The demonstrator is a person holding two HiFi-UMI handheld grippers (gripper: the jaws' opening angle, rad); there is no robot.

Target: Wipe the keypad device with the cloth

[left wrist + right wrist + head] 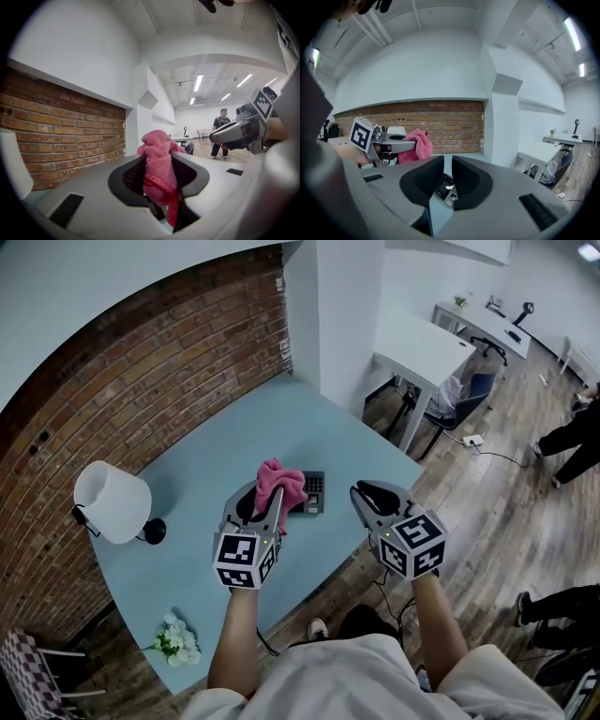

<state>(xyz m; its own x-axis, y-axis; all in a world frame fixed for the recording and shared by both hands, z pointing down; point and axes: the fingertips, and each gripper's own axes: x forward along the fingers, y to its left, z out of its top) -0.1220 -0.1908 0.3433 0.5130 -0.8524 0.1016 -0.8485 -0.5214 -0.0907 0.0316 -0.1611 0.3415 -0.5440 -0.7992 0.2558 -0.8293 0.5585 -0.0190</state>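
Left gripper (264, 501) clenches a crumpled pink cloth (281, 481) for wiping; right gripper (444, 164), released and empty, seemingly lines up the dark rectangular keypad device (446, 187) ahead.

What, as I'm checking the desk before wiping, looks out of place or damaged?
Nothing looks spilled or damaged. The keypad device lies flat on the table; a bunch of white flowers lies loose near its front corner.

Downward head view, level gripper views share cloth (279, 482).

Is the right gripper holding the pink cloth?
No, the left gripper has the cloth clamped in its jaws.
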